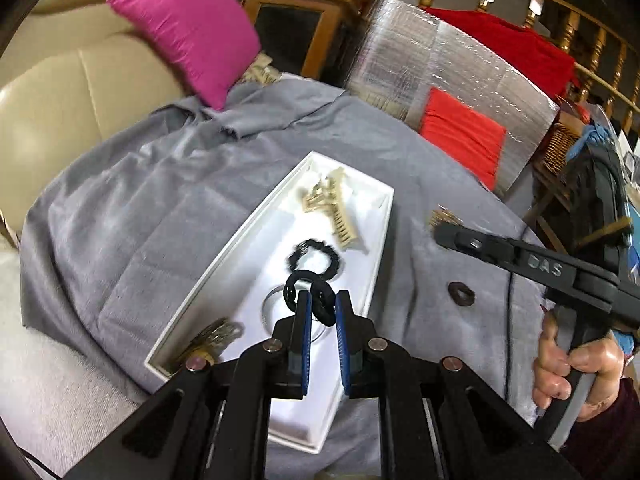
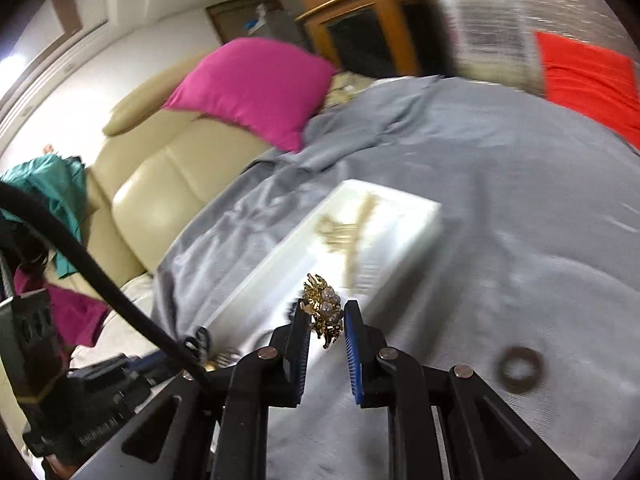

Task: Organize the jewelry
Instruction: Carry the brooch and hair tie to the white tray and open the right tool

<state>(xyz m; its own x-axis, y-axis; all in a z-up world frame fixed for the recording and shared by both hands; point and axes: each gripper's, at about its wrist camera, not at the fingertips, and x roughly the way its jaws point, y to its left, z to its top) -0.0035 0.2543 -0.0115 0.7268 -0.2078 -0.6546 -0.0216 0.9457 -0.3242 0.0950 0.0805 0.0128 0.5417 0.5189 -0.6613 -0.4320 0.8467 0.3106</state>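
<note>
Left wrist view: left gripper [image 1: 320, 306] clenched on a black ring [image 1: 308, 292], low centre, over the white tray [image 1: 224, 276] on grey cloth [image 1: 120, 208]. Right wrist view: right gripper [image 2: 326, 320] grasps a gold brooch [image 2: 325, 308], lower centre, above the tray's near end.

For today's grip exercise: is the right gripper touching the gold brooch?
Touching: the right wrist view shows the right gripper pinching the gold brooch between both pads.

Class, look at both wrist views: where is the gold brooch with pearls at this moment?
The gold brooch with pearls is pinched in the right claw, held above the grey blanket just right of the white tray.
</note>
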